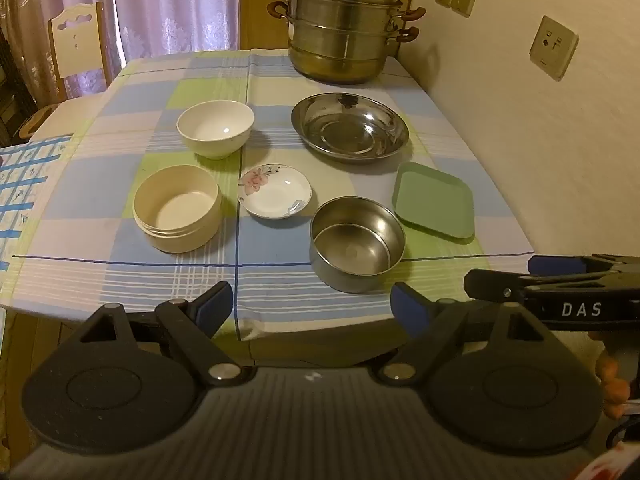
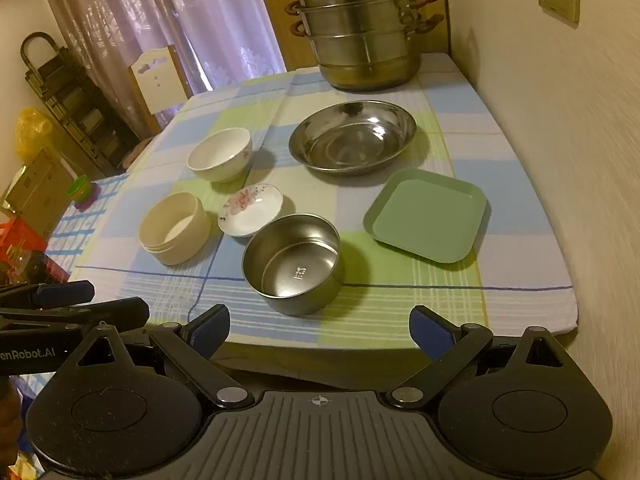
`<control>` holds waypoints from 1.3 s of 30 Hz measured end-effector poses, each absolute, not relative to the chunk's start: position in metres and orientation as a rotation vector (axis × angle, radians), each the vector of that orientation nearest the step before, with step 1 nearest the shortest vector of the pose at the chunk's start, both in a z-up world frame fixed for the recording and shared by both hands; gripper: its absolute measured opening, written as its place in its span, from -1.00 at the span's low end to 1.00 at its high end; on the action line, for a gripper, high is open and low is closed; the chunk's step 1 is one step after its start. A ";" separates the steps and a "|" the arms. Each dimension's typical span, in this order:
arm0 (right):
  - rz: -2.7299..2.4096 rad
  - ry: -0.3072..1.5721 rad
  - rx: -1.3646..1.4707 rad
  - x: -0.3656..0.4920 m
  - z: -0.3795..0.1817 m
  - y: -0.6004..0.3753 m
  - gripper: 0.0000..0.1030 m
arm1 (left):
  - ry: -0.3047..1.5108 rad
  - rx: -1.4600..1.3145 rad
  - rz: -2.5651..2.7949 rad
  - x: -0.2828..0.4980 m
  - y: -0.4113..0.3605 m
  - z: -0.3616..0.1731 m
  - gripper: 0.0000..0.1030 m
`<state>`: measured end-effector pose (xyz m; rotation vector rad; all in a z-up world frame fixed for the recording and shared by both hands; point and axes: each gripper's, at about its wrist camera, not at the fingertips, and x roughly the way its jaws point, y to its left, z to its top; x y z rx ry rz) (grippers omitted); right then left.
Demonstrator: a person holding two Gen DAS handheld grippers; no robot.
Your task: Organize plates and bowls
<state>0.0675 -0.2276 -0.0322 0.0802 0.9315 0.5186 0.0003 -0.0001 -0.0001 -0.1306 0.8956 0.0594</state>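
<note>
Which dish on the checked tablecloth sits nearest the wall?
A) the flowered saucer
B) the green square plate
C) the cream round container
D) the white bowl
B: the green square plate lies by the cloth's wall-side edge, while the saucer, cream container and white bowl sit further from the wall.

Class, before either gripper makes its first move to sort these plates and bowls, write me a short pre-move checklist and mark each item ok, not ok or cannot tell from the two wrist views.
1. Left gripper open with nothing between its jaws: ok.
2. Right gripper open with nothing between its jaws: ok.
3. Steel bowl, nearest both grippers, upright and holding nothing: ok.
4. Green plate lying flat, apart from the steel dish: ok.
5. Flowered saucer clear of the steel bowl: cannot tell; their rims look very close in the right wrist view.
6. Steamer pot stands at the far edge, out of the way: ok.
</note>
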 end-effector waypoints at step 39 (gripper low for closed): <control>0.524 0.928 0.070 0.074 -0.033 -0.220 0.87 | 0.916 -0.167 0.064 0.008 0.007 -0.008 0.64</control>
